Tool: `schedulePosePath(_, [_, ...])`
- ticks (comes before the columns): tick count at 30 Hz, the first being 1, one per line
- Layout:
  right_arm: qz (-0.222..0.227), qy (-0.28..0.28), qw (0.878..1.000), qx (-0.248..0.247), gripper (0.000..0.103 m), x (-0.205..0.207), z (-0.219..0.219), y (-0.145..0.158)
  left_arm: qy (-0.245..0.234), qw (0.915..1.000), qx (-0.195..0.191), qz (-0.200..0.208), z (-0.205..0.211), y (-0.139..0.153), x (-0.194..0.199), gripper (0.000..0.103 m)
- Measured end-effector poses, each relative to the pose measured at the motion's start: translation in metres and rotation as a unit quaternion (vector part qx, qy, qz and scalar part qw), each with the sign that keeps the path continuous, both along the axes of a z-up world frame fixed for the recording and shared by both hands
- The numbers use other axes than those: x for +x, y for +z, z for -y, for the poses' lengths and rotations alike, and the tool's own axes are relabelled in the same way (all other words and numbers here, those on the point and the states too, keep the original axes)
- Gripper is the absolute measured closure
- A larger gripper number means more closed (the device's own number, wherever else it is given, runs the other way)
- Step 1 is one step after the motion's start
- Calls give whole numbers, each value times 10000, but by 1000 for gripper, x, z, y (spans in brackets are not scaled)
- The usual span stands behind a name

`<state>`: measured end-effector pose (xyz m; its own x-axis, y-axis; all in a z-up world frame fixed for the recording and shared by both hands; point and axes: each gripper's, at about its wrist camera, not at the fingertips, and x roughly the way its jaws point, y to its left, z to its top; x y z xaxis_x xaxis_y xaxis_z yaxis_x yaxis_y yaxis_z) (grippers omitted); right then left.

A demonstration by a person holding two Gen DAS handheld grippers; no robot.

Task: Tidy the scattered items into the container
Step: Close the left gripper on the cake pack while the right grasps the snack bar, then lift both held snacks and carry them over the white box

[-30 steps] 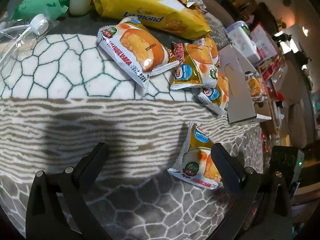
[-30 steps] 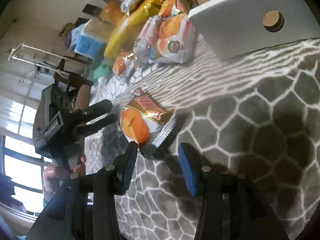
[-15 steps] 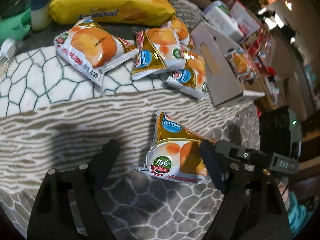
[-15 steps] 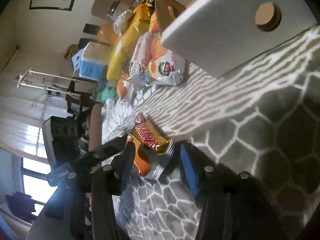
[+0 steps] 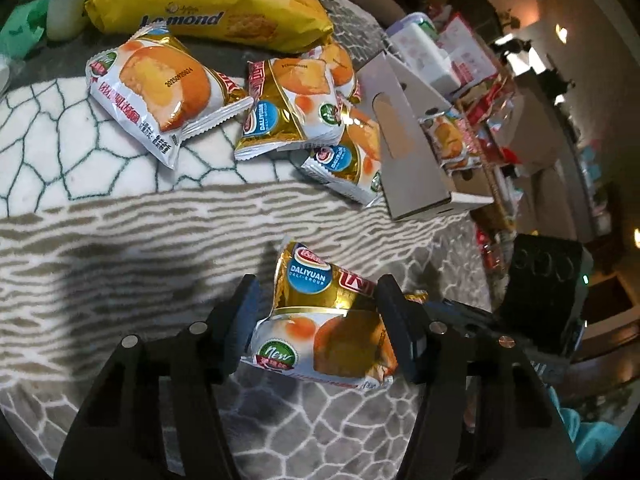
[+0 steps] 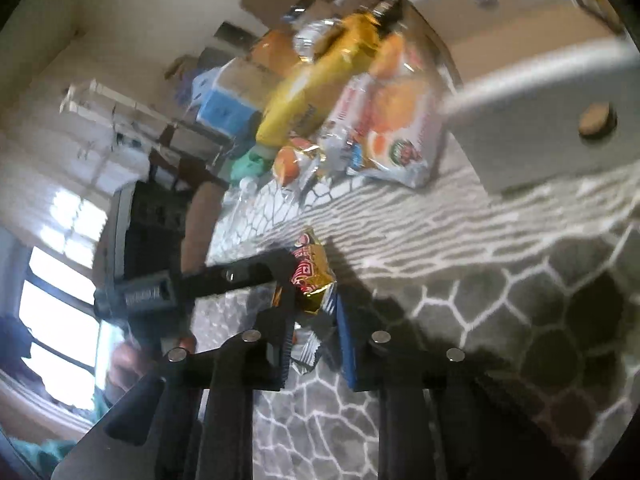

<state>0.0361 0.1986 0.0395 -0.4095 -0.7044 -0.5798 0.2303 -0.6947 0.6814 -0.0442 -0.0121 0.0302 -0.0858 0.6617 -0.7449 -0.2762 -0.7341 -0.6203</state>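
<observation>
A gold and white snack packet (image 5: 316, 344) lies on the patterned cloth, with its near end tilted up. My left gripper (image 5: 320, 320) straddles it; its jaws are closing and both pads touch the packet's sides. My right gripper (image 6: 314, 344) comes in from the other side, jaws closing, pads pinching the packet's (image 6: 310, 276) crimped end. It shows as black fingers (image 5: 452, 312) in the left wrist view. The cardboard box (image 5: 412, 152) stands behind, with one packet (image 5: 448, 140) inside. More packets (image 5: 156, 88) (image 5: 292, 108) (image 5: 348, 160) lie beside the box.
A big yellow biscuit bag (image 5: 208, 4) and a green pouch (image 5: 20, 28) lie at the table's far side. Boxes and bright packaging (image 5: 472, 60) crowd the space past the cardboard box. A hand (image 6: 132, 360) holds the left gripper. The box's grey wall (image 6: 540, 132) looms at upper right.
My left jaws have narrowed from wide apart onto the packet. The right gripper has closed on the packet's end and tipped it up. The right wrist view has rolled.
</observation>
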Motion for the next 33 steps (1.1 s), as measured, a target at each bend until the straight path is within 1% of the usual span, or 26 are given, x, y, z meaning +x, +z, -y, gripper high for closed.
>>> schedulePosePath(2, [-395,189,9972,599,87,10,10,13,35,9997,211,122,4,-1,-1,46])
schedulePosePath(3, [-626,287,9934,913,87,15,16,20,68,9994,288,181,6,-1,-1,46])
schedulePosePath(5, [-976,495,9848,1351,87,25,27,29,129,9988,418,231,9,-1,-2,46])
schedulePosePath(7, [-1306,706,9718,1834,87,36,40,34,182,9975,606,324,12,1,-2,46])
schedulePosePath(10, [-1723,975,9496,2431,87,52,59,37,303,9959,748,408,17,3,-2,39])
schedulePosePath(12, [-1888,1076,9393,2654,87,60,67,37,367,9947,832,484,19,2,-2,38])
schedulePosePath(15, [-2049,1171,9283,2873,87,68,77,34,355,9950,753,549,15,1,-2,38])
schedulePosePath(16, [-2055,1179,9270,2907,87,68,78,34,327,9957,693,527,13,1,-1,41])
schedulePosePath(17, [-2056,1183,9260,2938,87,69,79,33,285,9963,626,510,11,1,1,48])
schedulePosePath(18, [-2065,1185,9254,2950,87,70,79,32,229,9970,535,508,7,1,2,53])
schedulePosePath(19, [-2053,1194,9256,2947,87,71,79,31,207,9976,434,496,6,0,4,60])
schedulePosePath(20, [-2010,1214,9262,2949,87,70,80,29,189,9983,325,453,4,0,6,65])
schedulePosePath(22, [-1941,1213,9281,2938,86,70,78,27,195,9988,221,399,3,-1,8,71])
schedulePosePath(23, [-1878,1209,9310,2888,86,70,77,25,207,9988,224,394,4,-1,8,71])
schedulePosePath(25, [-1658,1119,9406,2745,81,69,71,22,151,9991,189,343,1,-2,10,74])
schedulePosePath(26, [-1515,1034,9480,2603,79,66,66,19,106,9995,121,289,-1,-1,11,77])
schedulePosePath(27, [-1387,973,9534,2496,72,64,62,18,68,9997,56,245,-4,-2,13,79])
schedulePosePath(28, [-1264,916,9589,2371,67,61,58,16,51,9997,43,248,-4,-3,14,79])
schedulePosePath(30, [-1101,862,9664,2155,67,59,52,13,60,9997,50,250,-4,-3,14,79])
schedulePosePath(31, [-1079,859,9693,2035,80,59,50,13,42,9997,37,238,-4,-3,14,79])
schedulePosePath(32, [-1107,841,9698,2003,85,59,49,14,74,9997,59,238,-3,-2,13,80])
schedulePosePath(33, [-1143,835,9690,2023,84,59,49,16,80,9996,86,246,-2,-2,13,80])
